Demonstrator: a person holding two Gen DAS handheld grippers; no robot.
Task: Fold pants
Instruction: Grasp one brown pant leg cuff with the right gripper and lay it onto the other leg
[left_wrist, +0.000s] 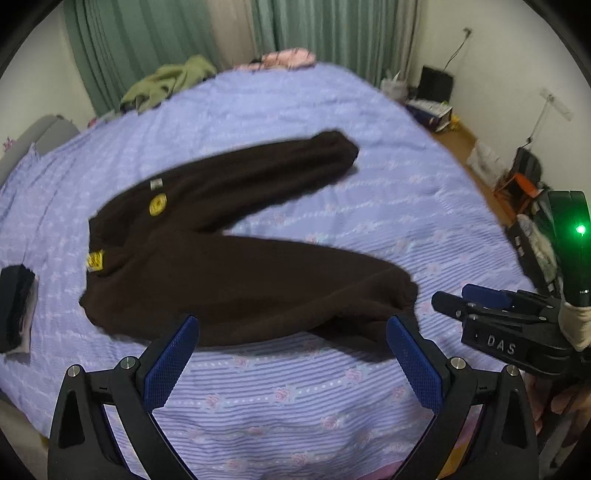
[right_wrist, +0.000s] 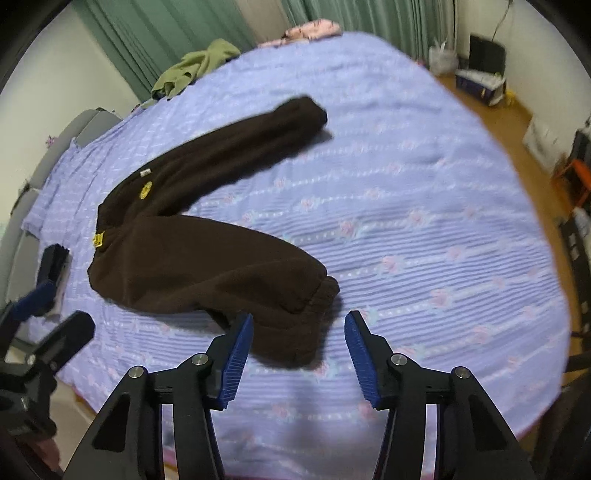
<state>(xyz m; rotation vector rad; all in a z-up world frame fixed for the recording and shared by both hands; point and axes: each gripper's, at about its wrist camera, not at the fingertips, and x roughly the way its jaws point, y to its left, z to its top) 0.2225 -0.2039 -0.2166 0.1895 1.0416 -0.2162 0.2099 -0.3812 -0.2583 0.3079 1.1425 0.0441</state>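
The left hand-held gripper (left_wrist: 291, 363) fills the bottom of its frame, blue pads spread wide with nothing between them, above the striped purple bed (left_wrist: 295, 406) just short of the brown pants (left_wrist: 221, 266). The right hand-held gripper (right_wrist: 299, 354), jaws apart and empty, hovers by the near leg cuff (right_wrist: 314, 295). The pants lie flat at centre left, legs splayed toward the right

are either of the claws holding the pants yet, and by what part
Nothing is held. The left claw and right claw both stand open above the near leg cuff of the brown pants, pads clear of the cloth.
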